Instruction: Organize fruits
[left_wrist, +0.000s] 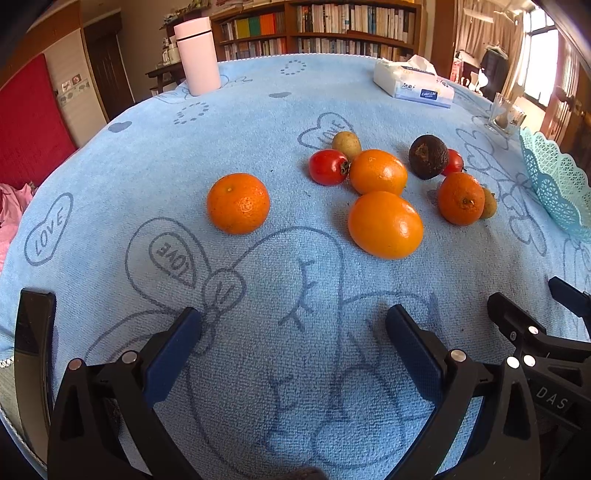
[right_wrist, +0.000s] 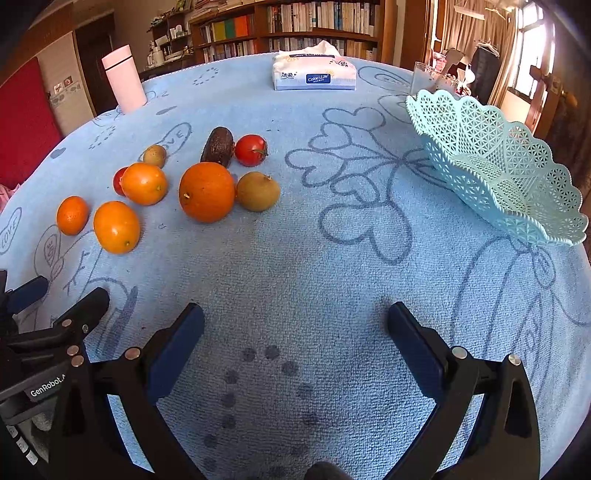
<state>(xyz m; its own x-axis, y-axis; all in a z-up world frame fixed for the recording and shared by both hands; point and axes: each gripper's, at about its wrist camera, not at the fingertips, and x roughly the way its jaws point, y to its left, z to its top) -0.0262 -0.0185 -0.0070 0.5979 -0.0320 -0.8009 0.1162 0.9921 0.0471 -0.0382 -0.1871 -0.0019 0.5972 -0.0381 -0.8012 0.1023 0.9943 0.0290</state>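
Note:
Several fruits lie loose on the blue cloth: a mandarin (left_wrist: 238, 203) apart at the left, two oranges (left_wrist: 385, 224) (left_wrist: 377, 171), a third orange (right_wrist: 207, 192), two tomatoes (left_wrist: 328, 167) (right_wrist: 251, 150), a dark avocado (right_wrist: 218, 146) and two kiwis (right_wrist: 258, 191) (right_wrist: 154, 155). A mint lattice basket (right_wrist: 495, 166) stands empty at the right. My left gripper (left_wrist: 293, 325) is open and empty, short of the fruits. My right gripper (right_wrist: 295, 321) is open and empty, beside the left one, between fruits and basket.
A pink bottle (right_wrist: 125, 79) stands at the far left of the table (right_wrist: 295, 258). A tissue pack (right_wrist: 314, 72) lies at the far edge, with a clear glass (right_wrist: 424, 77) behind the basket. Bookshelves stand beyond the table.

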